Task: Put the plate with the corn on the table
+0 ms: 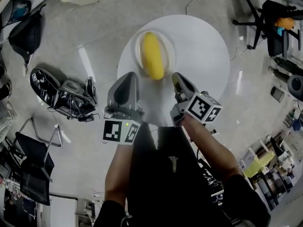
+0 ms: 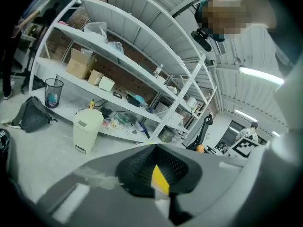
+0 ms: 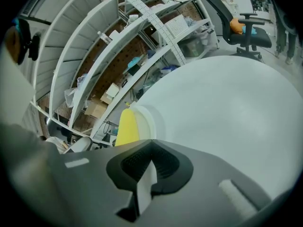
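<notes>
Spanning a white plate (image 1: 140,45), smooth yellow corn (image 1: 153,56); left gripper (image 1: 128,75) and right gripper (image 1: 175,77) both closed, empty.

Below me the floor (image 1: 94,46) is pale grey and glossy, and it throws back streaks of the ceiling lights. Ahead, a tall white shelving rack (image 2: 142,30) stands against a brown pegboard wall (image 2: 128,82), loaded with cardboard boxes (image 2: 79,64) and small clutter. A cream lidded bin (image 2: 86,129) stands in front of it, with a black mesh basket (image 2: 53,92) further along and a black bag (image 2: 32,115) slumped on the floor nearby. A long strip light (image 2: 260,74) glows overhead. A black office chair (image 1: 265,18) stands off to my right, and dark chairs (image 1: 33,174) crowd my left.
</notes>
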`<state>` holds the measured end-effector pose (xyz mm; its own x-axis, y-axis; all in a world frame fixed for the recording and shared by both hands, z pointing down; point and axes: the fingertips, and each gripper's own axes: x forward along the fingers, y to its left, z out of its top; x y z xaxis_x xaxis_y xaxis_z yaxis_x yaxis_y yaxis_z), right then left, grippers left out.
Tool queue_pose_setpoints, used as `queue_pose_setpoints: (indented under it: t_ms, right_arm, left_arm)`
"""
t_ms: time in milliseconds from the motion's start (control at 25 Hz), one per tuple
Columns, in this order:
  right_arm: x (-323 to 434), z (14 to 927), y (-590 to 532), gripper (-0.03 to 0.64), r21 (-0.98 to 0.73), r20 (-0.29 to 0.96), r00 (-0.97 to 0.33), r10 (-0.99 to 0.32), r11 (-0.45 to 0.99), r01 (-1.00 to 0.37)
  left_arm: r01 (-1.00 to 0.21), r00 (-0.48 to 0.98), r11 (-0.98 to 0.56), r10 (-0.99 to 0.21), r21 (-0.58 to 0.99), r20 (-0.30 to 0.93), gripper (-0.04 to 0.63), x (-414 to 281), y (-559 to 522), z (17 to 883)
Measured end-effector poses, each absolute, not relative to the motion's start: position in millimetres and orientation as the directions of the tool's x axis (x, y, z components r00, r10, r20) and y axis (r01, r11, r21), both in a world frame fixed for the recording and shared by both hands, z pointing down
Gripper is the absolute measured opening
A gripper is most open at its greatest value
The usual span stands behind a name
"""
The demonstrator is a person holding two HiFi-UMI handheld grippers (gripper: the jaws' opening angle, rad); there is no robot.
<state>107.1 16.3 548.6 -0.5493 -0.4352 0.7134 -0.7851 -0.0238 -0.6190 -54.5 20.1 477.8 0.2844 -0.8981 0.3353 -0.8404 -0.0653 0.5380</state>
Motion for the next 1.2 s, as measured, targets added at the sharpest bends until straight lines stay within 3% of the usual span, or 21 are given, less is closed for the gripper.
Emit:
queue_pose_setpoints:
  t_ms: [680,1200]
  right_arm:
    - [76.0,457.1,15.9,0.009,-0.591,0.640,-0.622,-0.451,0.230,-0.773]
    - [97.1,363.1,11.8,0.009,-0.479,0.554,-0.624,-0.551,0.402,-0.780]
  left_arm:
    - [-0.886,0.257,-0.104,-0.921,0.451,0.293,0.006,-40.5,23.4,374.4]
    - [-0.919,0.234,-0.146,-0.950,0.365,0.208,0.006,-4.1,38.2,289.1]
